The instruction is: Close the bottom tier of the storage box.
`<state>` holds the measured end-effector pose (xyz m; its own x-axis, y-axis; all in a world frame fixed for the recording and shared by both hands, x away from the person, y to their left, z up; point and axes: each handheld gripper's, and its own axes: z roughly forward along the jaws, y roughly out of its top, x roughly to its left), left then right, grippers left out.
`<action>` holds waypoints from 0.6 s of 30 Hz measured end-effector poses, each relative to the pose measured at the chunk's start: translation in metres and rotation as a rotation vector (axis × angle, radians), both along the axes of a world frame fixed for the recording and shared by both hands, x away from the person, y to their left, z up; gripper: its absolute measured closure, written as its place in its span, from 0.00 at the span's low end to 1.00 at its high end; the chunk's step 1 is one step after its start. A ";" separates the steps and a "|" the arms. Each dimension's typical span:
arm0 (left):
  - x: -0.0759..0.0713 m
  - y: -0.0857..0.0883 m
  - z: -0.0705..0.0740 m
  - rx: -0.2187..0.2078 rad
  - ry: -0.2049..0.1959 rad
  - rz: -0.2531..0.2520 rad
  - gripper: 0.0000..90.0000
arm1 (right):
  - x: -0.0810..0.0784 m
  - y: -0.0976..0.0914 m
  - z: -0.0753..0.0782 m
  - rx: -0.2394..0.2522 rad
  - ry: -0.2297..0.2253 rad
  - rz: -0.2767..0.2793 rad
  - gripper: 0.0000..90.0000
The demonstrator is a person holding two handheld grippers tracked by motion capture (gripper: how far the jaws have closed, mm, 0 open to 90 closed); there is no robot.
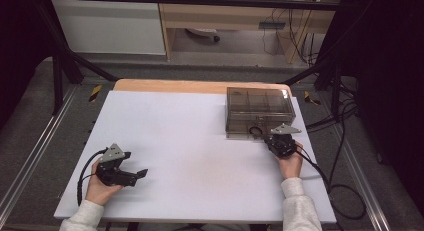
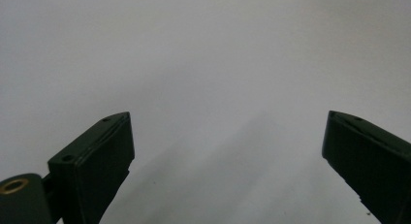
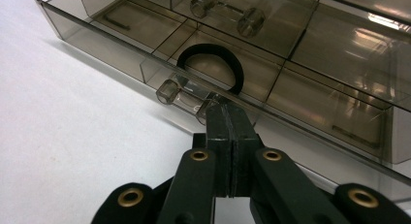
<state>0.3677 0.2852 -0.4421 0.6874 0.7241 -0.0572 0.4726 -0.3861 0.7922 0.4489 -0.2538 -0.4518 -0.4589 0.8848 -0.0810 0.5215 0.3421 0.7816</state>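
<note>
At the bench's [image 1: 190, 141] far right corner, the right gripper [image 3: 228, 118] has its jaws clenched on the clear handle [image 3: 186, 96] of a smoky plastic drawer box [image 1: 259, 111]; the left gripper [image 1: 131, 167], jaws released, rests near the front left edge.

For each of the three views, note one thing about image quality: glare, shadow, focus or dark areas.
High view: corners fall into darkness, while the white table is evenly lit. Left gripper view: a soft, hazy shadow lies on the plain surface between the open jaws. Right gripper view: bright glare on the smoky drawer box at the right; the black ring stays sharp.
</note>
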 end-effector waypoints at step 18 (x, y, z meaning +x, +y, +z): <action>0.000 0.000 0.000 0.000 0.000 0.001 0.05 | 0.005 0.000 -0.001 0.002 -0.007 -0.004 1.00</action>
